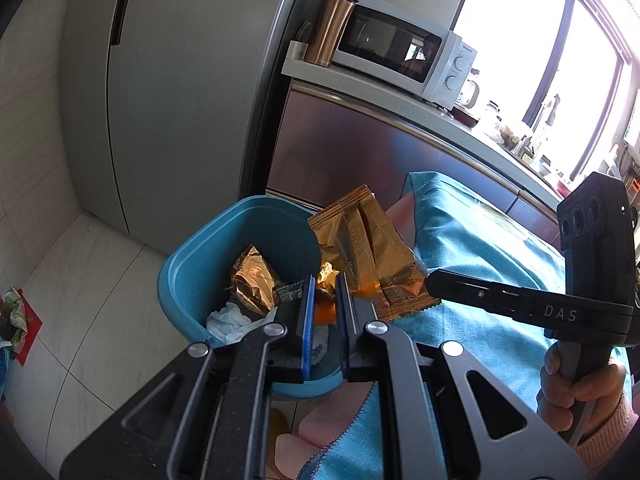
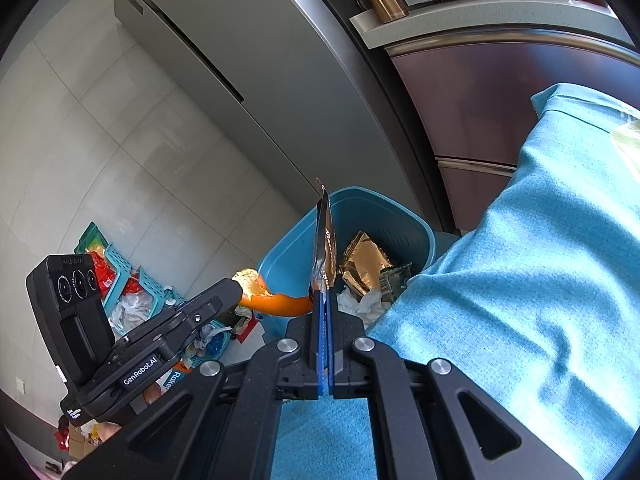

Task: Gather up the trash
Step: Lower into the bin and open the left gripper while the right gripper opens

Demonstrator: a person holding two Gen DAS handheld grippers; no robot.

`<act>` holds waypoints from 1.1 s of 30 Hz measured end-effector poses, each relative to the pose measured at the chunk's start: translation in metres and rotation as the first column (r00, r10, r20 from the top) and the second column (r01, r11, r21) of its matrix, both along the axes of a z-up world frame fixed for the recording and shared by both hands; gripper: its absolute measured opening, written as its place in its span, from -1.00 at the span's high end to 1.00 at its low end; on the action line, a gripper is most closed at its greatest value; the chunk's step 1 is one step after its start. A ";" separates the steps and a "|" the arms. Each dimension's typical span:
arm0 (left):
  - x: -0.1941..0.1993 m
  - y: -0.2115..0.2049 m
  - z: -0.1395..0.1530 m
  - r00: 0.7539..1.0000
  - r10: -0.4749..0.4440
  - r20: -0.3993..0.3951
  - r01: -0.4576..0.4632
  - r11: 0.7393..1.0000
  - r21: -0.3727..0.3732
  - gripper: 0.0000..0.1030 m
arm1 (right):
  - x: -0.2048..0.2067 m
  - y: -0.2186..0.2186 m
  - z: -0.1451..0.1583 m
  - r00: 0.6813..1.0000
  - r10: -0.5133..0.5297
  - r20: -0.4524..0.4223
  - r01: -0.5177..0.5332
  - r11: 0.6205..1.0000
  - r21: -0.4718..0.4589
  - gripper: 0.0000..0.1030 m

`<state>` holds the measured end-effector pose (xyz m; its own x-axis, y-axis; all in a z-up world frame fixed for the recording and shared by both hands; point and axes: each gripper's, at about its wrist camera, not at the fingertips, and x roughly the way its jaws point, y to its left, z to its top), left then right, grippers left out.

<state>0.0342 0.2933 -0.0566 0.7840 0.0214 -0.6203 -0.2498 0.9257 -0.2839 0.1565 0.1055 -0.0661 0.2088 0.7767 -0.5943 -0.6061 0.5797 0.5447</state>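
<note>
Peel [image 1: 325, 280] half-hidden between left claw [image 1: 325, 294] pads

We see the right gripper [image 2: 325, 296] pinching a gold wrapper [image 2: 323, 240] edge-on above the blue bin [image 2: 404, 220], which holds crumpled gold wrappers [image 2: 366, 264] and white tissue [image 2: 360, 304]. At left the left gripper [image 2: 234, 294] grips an orange peel [image 2: 276, 302] beside the bin's rim. A teal cloth [image 2: 520, 260] covers the right side
</note>
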 end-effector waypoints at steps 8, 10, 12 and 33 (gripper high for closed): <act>0.008 0.000 -0.007 1.000 0.008 -0.016 -0.008 1.000 -0.006 0.80 | 0.002 0.006 -0.003 1.000 0.002 -0.007 -0.002 1.000 -0.014 1.00; 0.008 0.001 -0.009 1.000 0.009 -0.020 -0.009 1.000 -0.006 0.80 | 0.003 0.007 -0.005 1.000 0.002 -0.010 -0.002 1.000 -0.017 1.00; 0.009 0.002 -0.011 1.000 0.010 -0.025 -0.010 1.000 -0.007 0.80 | 0.003 0.008 -0.006 1.000 0.004 -0.013 -0.004 1.000 -0.020 1.00; 0.027 0.003 -0.029 0.998 0.013 -0.069 -0.014 1.000 -0.012 0.80 | 0.001 0.033 -0.015 1.000 0.007 -0.029 -0.009 0.998 -0.069 1.00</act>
